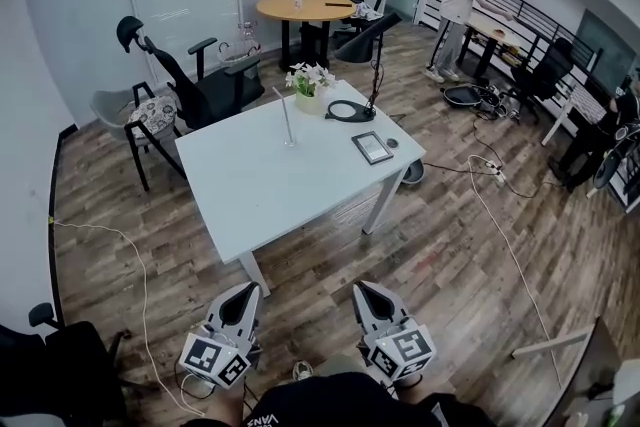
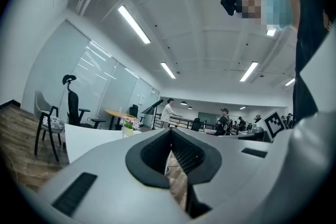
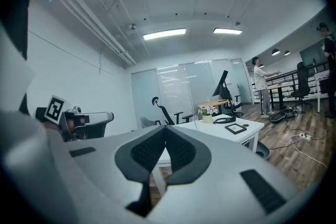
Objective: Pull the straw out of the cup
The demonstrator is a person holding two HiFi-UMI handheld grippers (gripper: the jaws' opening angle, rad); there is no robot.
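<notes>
Wood floor (image 1: 430, 255) fills most of the head view. A white worktop (image 1: 260, 190) stands mid-room, well apart from my grippers. A black office chair (image 1: 195, 85) is behind its far-left corner, with a round wooden table (image 1: 300, 7) further back. A person (image 1: 458, 0) bends over a desk at the far right.

My left gripper (image 1: 247, 291) and right gripper (image 1: 363, 288) sit side by side at the bottom edge, over the floor and pointing level toward the worktop. On both, the jaws are together at the tips with nothing between them.

On the worktop's far side I see a flower pot (image 1: 309, 87), with a black ring-shaped item (image 1: 348, 111) just beside it. A small dark frame (image 1: 372, 147) lies flat near the right edge.

The clear cup (image 1: 289, 142) stands upright left of the frame. The straw (image 1: 282, 113) is in the cup, leaning left, and neither gripper touches it.
</notes>
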